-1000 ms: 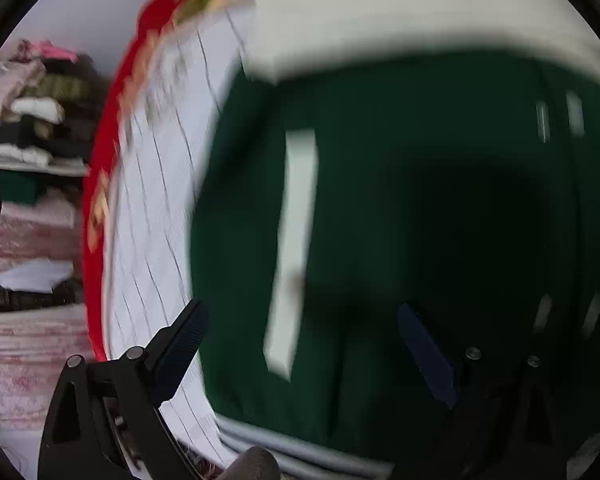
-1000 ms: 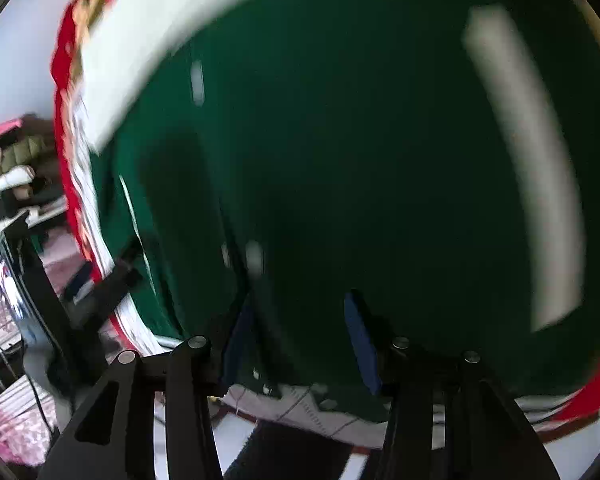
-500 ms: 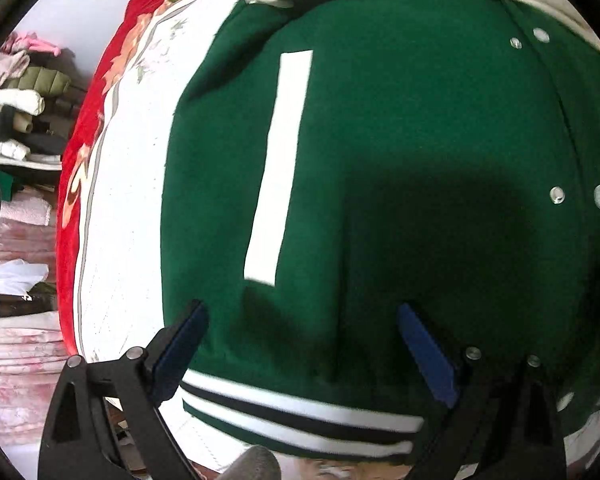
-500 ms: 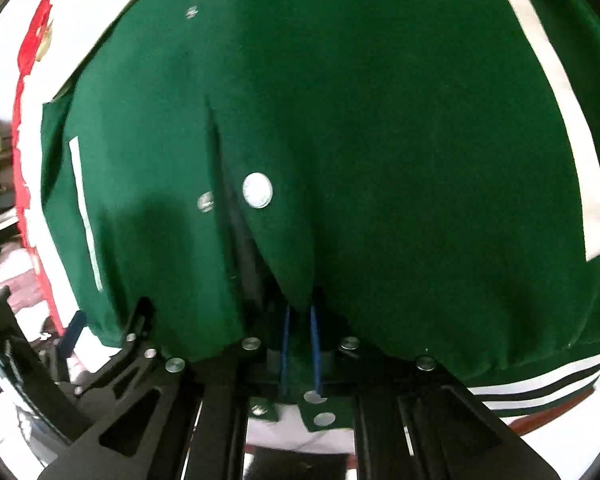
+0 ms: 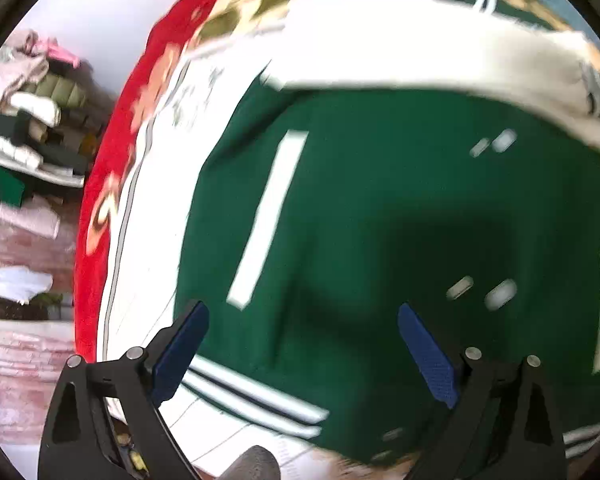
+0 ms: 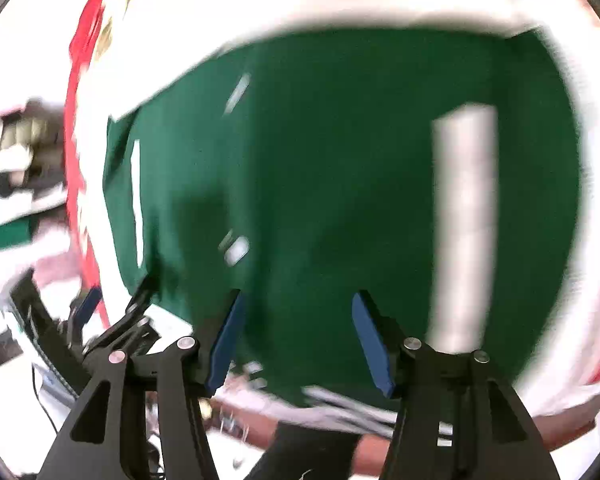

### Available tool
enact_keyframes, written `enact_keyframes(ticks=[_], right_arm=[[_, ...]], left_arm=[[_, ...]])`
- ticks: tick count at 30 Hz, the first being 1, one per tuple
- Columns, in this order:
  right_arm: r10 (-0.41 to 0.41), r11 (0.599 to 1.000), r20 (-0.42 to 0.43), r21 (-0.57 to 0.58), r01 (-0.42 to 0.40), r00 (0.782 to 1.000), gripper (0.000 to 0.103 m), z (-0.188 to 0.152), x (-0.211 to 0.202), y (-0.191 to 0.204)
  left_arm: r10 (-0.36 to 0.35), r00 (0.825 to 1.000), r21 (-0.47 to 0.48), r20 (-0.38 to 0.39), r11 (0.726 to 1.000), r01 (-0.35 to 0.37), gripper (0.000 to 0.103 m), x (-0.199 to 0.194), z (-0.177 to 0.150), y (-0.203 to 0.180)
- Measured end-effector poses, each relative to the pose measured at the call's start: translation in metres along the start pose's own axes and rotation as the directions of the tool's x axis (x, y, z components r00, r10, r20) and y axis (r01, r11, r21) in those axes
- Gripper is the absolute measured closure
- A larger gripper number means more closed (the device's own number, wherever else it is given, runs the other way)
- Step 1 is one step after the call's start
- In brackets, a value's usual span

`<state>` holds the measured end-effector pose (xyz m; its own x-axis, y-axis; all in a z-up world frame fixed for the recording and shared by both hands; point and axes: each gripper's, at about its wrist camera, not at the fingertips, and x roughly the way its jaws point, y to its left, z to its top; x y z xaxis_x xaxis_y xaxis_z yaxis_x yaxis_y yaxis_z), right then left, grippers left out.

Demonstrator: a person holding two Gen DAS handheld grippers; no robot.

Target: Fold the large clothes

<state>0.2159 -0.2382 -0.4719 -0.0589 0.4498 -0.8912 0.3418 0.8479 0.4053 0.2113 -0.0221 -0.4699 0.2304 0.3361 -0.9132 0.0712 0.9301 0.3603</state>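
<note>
Since half a second ago, my right tongs (image 6: 296, 336) have let go the green jacket (image 5: 380, 220); left tongs (image 5: 300, 348) also spread, empty. Jacket lies flat just ahead of both, sleeve folded across; body folds remain.

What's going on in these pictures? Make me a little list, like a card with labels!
Clothing: green jacket with white stripes and snap buttons, lying flat
Sleeves: white sleeve folded across the top
Hem: striped band at the near edge
Underneath: white quilt with red flowery border
Left gripper: open, above the jacket, holding nothing
Right gripper: open, above the jacket, holding nothing
Background: shelves with piled clothes on the left
Picture quality: blurry
</note>
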Motion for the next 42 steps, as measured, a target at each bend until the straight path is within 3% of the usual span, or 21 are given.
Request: enact_keyframes(ticks=[2, 5, 9, 10, 13, 16, 21, 25, 27, 28, 29, 35, 40, 42], right_arm=[[-0.051, 0.997, 0.099, 0.061, 0.045, 0.994, 0.045, 0.014, -0.042, -0.047], [-0.135, 0.986, 0.174, 0.123, 0.114, 0.976, 0.045, 0.053, -0.073, -0.107], [-0.123, 0.988, 0.124, 0.105, 0.110, 0.985, 0.045, 0.116, -0.049, -0.156], [-0.107, 0.991, 0.106, 0.090, 0.098, 0.989, 0.049, 0.128, -0.046, -0.167], [-0.088, 0.996, 0.053, 0.031, 0.086, 0.995, 0.089, 0.150, -0.024, -0.172], [-0.094, 0.994, 0.076, 0.063, 0.089, 0.993, 0.096, 0.151, -0.031, -0.199], [-0.069, 0.994, 0.080, 0.086, 0.062, 0.994, 0.096, 0.149, -0.038, -0.233], [-0.093, 0.996, 0.015, 0.010, 0.092, 0.996, 0.086, 0.165, -0.040, -0.223], [-0.091, 0.996, 0.004, -0.009, 0.091, 0.996, 0.064, 0.165, -0.048, -0.221], [-0.101, 0.995, 0.008, -0.023, 0.101, 0.995, 0.043, 0.163, -0.054, -0.223], [-0.102, 0.994, 0.015, -0.041, 0.103, 0.995, 0.036, 0.162, -0.061, -0.225], [-0.161, 0.976, 0.032, -0.140, 0.164, 0.986, 0.036, 0.126, -0.100, -0.240], [-0.201, 0.969, 0.017, -0.143, 0.202, 0.979, 0.036, 0.096, -0.112, -0.266], [-0.219, 0.967, 0.002, -0.131, 0.217, 0.976, 0.036, 0.086, -0.120, -0.282]], left_arm=[[-0.016, 1.000, 0.003, 0.026, 1.000, 0.016, 0.006, -0.003, 0.018, -0.035], [0.021, 0.999, 0.026, 0.026, 0.999, -0.022, 0.006, 0.014, 0.033, -0.081], [0.126, 0.992, 0.054, -0.017, 0.991, -0.125, 0.006, 0.050, 0.049, -0.128], [0.145, 0.989, 0.050, -0.030, 0.988, -0.144, 0.005, 0.058, 0.050, -0.124], [0.177, 0.984, 0.009, -0.033, 0.984, -0.176, 0.000, 0.061, 0.049, -0.120], [0.199, 0.979, -0.020, -0.033, 0.980, -0.200, 0.000, 0.058, 0.046, -0.118], [0.228, 0.972, -0.063, -0.061, 0.971, -0.232, 0.000, 0.060, 0.049, -0.118], [0.214, 0.973, -0.098, -0.084, 0.970, -0.222, 0.000, 0.057, 0.048, -0.110], [0.196, 0.976, -0.108, -0.093, 0.973, -0.206, 0.000, 0.048, 0.043, -0.107], [0.194, 0.976, -0.108, -0.097, 0.973, -0.204, 0.000, 0.044, 0.040, -0.109], [0.201, 0.975, -0.103, -0.098, 0.972, -0.210, 0.000, 0.034, 0.034, -0.109], [0.269, 0.961, -0.024, -0.061, 0.962, -0.271, 0.000, -0.029, -0.017, -0.143], [0.383, 0.923, 0.083, -0.033, 0.922, -0.379, 0.000, -0.082, -0.070, -0.208], [0.390, 0.921, 0.114, -0.025, 0.916, -0.385, 0.000, -0.096, -0.087, -0.237]])
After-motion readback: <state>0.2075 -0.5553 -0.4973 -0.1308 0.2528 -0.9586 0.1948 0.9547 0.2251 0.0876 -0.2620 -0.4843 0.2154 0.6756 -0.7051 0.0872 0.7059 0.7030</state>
